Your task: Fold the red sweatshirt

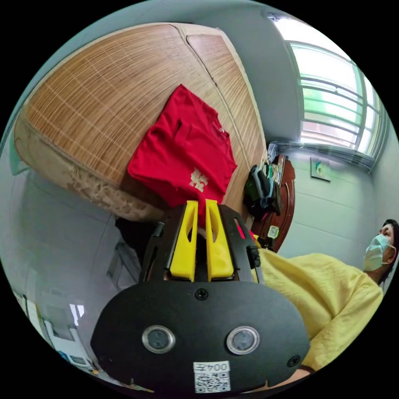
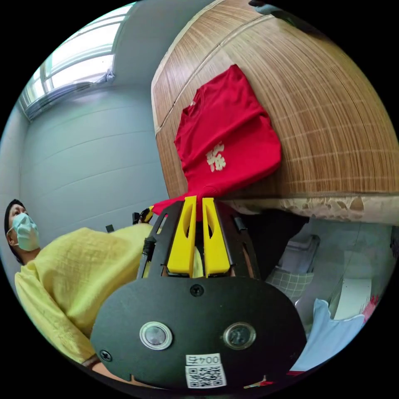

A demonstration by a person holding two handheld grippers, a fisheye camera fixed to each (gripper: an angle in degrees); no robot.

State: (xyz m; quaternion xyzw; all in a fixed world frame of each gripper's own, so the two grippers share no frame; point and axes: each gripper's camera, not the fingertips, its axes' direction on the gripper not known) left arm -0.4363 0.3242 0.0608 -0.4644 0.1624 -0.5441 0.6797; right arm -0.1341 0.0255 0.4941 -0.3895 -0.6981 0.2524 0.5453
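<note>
While both grippers sit at the hem:
left gripper [image 1: 200, 204] fingers: nearly together, clamped on red hem
right gripper [image 2: 198, 202] fingers: same, pinching hem
red sweatshirt [image 2: 226, 137]: sleeves folded in, flat on bamboo-mat bed [image 2: 332, 104], hem at near edge
handling: likely soft, light, limp; will sag
hold: hem corners, wide apart
</note>
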